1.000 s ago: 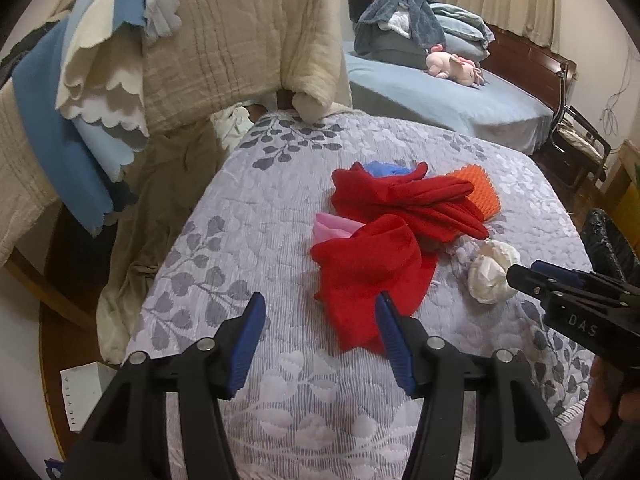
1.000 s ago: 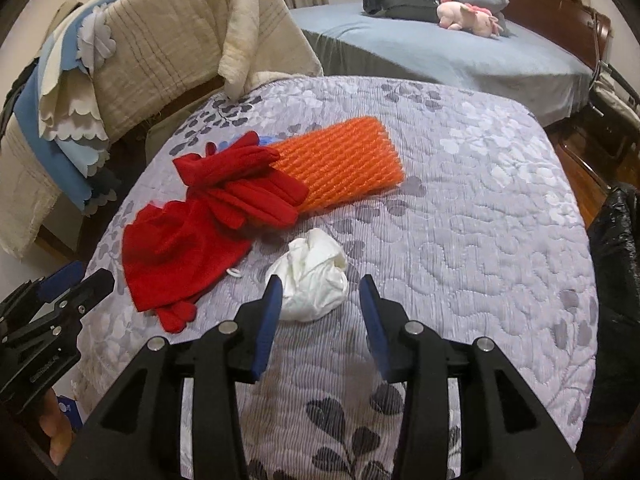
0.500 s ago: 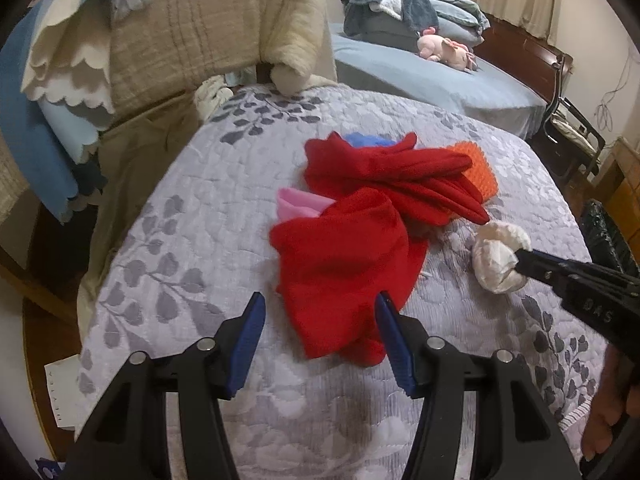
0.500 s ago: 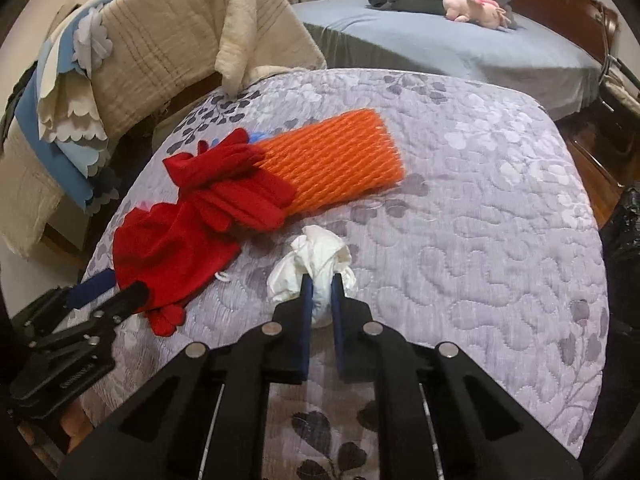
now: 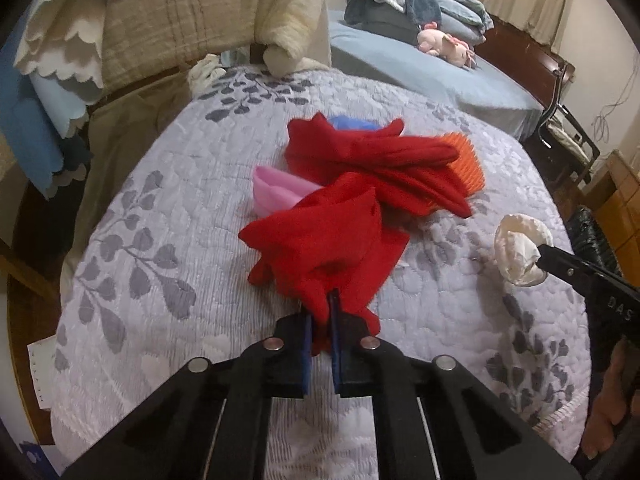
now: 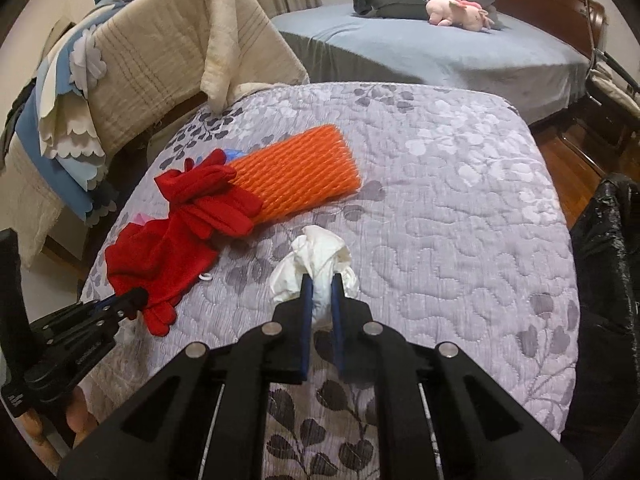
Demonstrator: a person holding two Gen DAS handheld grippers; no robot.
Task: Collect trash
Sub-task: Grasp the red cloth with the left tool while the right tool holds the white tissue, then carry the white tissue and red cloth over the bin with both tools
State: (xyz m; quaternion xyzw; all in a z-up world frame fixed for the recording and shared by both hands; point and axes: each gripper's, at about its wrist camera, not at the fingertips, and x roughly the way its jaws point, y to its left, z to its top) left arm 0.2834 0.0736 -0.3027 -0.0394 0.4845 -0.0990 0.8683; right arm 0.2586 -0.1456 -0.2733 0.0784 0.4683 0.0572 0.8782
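I see a worktop (image 6: 460, 200) draped in a grey quilt with leaf patterns. Behind it a chair (image 6: 160, 64) is hung with beige and blue blankets, and beyond stands a bed (image 6: 440, 52) with a blue sheet, a heap of clothes and a pink plush (image 6: 460, 10). A black bag (image 6: 608, 272) hangs at the worktop's right edge.

On the quilt lie a red cloth (image 5: 332, 248), a red glove (image 5: 380, 160) behind it, an orange net (image 6: 296, 176) partly under the glove, a pink scrap (image 5: 276, 192) beside the cloth, and a bit of blue (image 5: 352, 122) peeping out behind the glove.

My left gripper (image 5: 320, 320) points steeply down at the near part of the worktop. Its jaws are pinched on the near edge of the red cloth, which bunches up between the blue pads.

My right gripper (image 6: 320, 300) also tilts down, to the right of the cloth. Its jaws are clamped on a white wad (image 6: 316, 264) of crumpled paper or tissue, which sticks out past the tips. From the left camera the wad (image 5: 520, 252) appears lifted just off the quilt, near the right edge. A hand (image 5: 608, 400) shows below that gripper.
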